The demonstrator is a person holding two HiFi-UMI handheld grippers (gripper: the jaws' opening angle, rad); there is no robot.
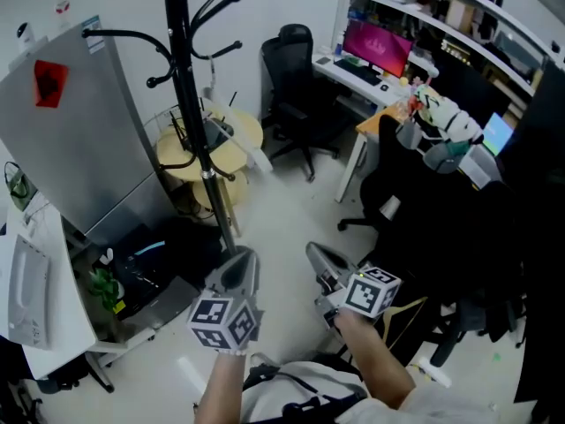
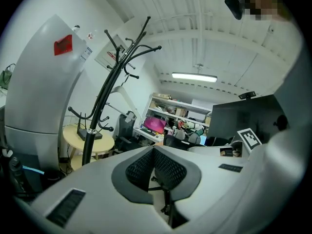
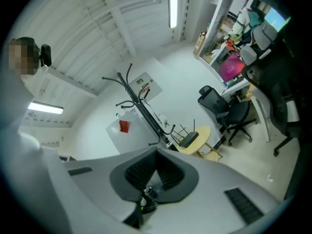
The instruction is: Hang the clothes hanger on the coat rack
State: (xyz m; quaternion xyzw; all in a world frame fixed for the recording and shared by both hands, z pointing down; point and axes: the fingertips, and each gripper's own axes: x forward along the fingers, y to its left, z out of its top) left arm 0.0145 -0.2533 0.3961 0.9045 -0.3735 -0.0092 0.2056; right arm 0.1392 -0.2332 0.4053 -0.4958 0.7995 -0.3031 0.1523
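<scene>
Hovering low at six o'clock, left gripper [image 1: 239, 261] and right gripper [image 1: 319, 254] both sit pressed together on nothing, while the white hanger [image 1: 250, 151] looks hung on the coat rack [image 1: 189, 104] up at eleven o'clock, so pull away low and straight, well clear of those hooks [image 1: 221, 3].

Black coat rack [image 1: 181, 78] stands upright, beyond the left gripper [image 1: 238, 261]. White clothes hanger [image 1: 250, 151] hangs on it, tilted.
</scene>
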